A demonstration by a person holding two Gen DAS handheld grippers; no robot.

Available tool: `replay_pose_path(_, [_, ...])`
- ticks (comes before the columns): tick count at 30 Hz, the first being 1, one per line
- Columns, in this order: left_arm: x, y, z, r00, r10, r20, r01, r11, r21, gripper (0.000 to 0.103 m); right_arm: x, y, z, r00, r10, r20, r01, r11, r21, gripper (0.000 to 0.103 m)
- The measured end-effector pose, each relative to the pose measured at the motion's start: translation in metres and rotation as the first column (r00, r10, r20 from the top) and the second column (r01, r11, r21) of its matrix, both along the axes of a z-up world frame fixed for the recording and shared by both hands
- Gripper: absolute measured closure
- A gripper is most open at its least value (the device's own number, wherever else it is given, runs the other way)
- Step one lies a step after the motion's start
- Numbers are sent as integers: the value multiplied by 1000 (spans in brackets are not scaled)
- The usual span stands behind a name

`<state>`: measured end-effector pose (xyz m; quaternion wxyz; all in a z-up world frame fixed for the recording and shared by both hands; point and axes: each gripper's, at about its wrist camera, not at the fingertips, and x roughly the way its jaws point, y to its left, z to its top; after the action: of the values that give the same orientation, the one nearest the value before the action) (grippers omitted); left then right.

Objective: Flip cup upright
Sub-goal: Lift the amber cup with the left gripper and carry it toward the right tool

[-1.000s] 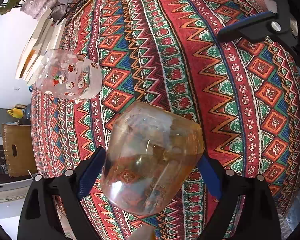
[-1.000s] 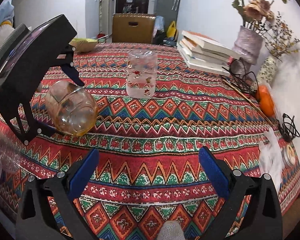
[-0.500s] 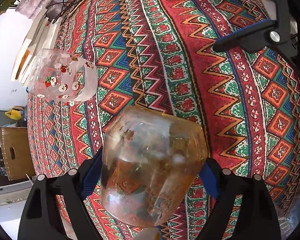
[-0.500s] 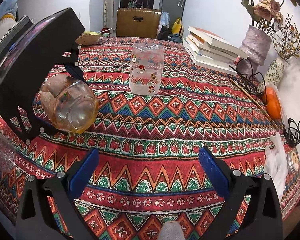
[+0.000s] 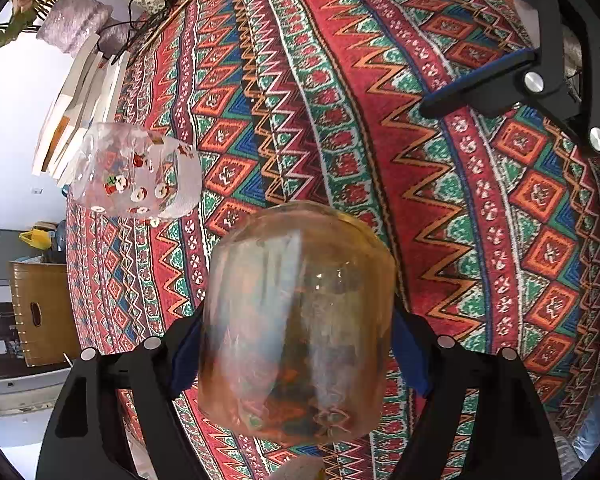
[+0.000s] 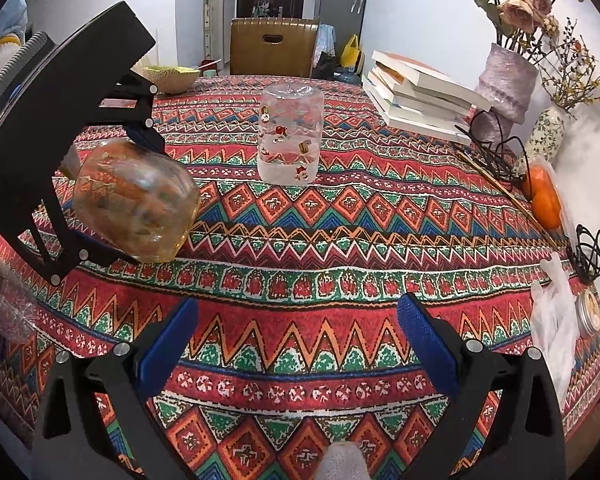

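Observation:
My left gripper (image 5: 300, 340) is shut on an amber glass cup (image 5: 296, 320) and holds it tilted on its side above the patterned tablecloth (image 5: 380, 120); it also shows in the right wrist view (image 6: 136, 204) at the left, clear of the cloth. A second clear cup with small printed figures (image 6: 290, 134) stands upside down mid-table, also in the left wrist view (image 5: 136, 172). My right gripper (image 6: 298, 328) is open and empty, low over the near part of the cloth.
A stack of books (image 6: 416, 96), a pink vase with flowers (image 6: 504, 80), a small floral vase (image 6: 548, 132), oranges (image 6: 544, 196), black cables (image 6: 588, 252), a white bag (image 6: 552, 320) and a tin line the right side. A bowl (image 6: 172, 78) and chair (image 6: 274, 46) stand at the back.
The amber cup has turned in my left gripper, its far end swinging up and away from the cloth. The right gripper has stayed open and nearly still.

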<state>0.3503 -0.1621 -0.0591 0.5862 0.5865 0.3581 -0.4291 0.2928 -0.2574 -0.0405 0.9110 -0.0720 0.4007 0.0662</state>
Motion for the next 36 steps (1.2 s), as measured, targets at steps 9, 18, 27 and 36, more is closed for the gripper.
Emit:
replay_pose_path(9, [-1,1,3,998,39,-39,-38,999,20,27,-6,-6,3,1000,-11,15,11,1000,11,7])
replay_pose_path(18, [17,7,3,987,125,-96,-125,992,10,27,-9,-12,4,999,-25,24,24,999,22,7])
replay_pose_path(27, [22,17,-10,980,160,-115,-154,986,58,27,-13,-17,5,999,-36,33,35,999,34,7])
replay_pose_path(36, [42,24,-18,953,260,-156,-251,965,74,24,-15,-18,6,999,-36,37,35,999,39,7])
